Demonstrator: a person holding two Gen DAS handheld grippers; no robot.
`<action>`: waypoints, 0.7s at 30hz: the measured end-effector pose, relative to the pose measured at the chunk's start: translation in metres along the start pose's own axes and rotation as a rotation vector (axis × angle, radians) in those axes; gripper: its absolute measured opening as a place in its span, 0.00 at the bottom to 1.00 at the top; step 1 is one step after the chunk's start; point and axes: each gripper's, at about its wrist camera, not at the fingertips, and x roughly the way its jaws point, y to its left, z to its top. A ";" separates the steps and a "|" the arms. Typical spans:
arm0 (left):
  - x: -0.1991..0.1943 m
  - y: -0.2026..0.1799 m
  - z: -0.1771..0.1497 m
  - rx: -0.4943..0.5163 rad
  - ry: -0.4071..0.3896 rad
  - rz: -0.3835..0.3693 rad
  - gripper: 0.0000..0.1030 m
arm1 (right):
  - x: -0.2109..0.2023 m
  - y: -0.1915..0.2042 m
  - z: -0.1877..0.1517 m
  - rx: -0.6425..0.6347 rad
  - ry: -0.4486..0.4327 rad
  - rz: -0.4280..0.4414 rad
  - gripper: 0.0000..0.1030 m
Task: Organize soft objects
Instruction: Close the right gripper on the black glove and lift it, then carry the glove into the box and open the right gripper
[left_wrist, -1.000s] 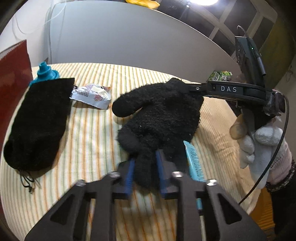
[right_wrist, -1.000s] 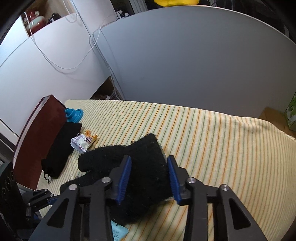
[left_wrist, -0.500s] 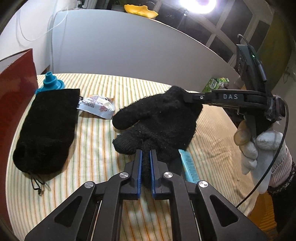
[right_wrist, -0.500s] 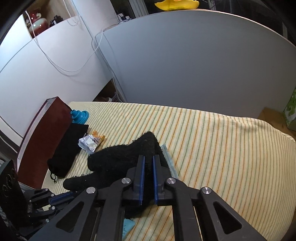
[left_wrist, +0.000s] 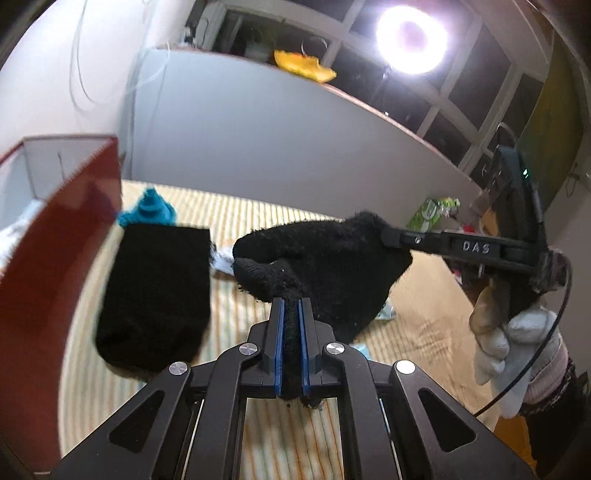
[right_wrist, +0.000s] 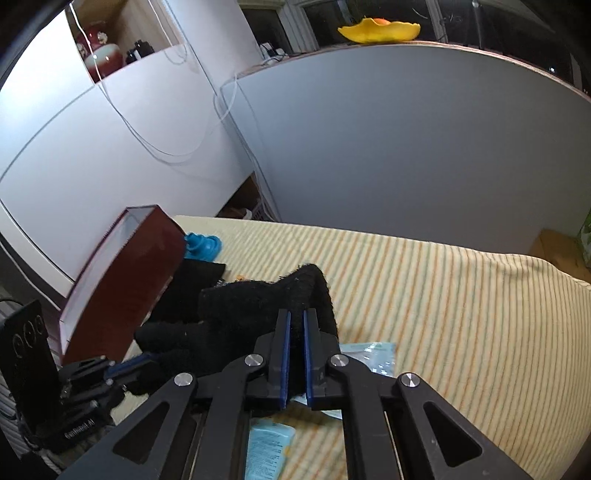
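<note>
Black glove (left_wrist: 332, 266) held off striped cloth (right_wrist: 443, 295) betw. both tools. L gripper (left_wrist: 290, 314) clamped on a glove finger; R gripper (right_wrist: 295, 325) clamped on cuff end. Black pouch (left_wrist: 155, 295) lies on cloth beside red box (right_wrist: 122, 295). Pale packets (right_wrist: 369, 358) under glove.

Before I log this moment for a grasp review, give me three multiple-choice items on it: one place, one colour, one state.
1. Where is the red box?
A. At the left end of the striped cloth
B. On the far ledge
C. Under the glove

2. What colour is the glove?
A. White
B. Black
C. Yellow

3. How is the glove held?
A. Lying free
B. By one gripper only
C. By both grippers

Answers: 1 A, it stands beside the black pouch at the cloth's left end. 2 B, fuzzy black knit. 3 C, the left gripper and right gripper each have their jaws shut on it.
</note>
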 end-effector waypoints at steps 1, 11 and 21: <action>-0.007 0.001 0.003 0.005 -0.015 0.002 0.05 | -0.002 0.002 0.001 0.002 -0.005 0.008 0.06; -0.058 0.011 0.018 0.012 -0.110 0.010 0.05 | -0.023 0.050 0.022 -0.049 -0.065 0.041 0.06; -0.123 0.053 0.036 -0.015 -0.239 0.073 0.05 | -0.017 0.146 0.057 -0.180 -0.102 0.105 0.06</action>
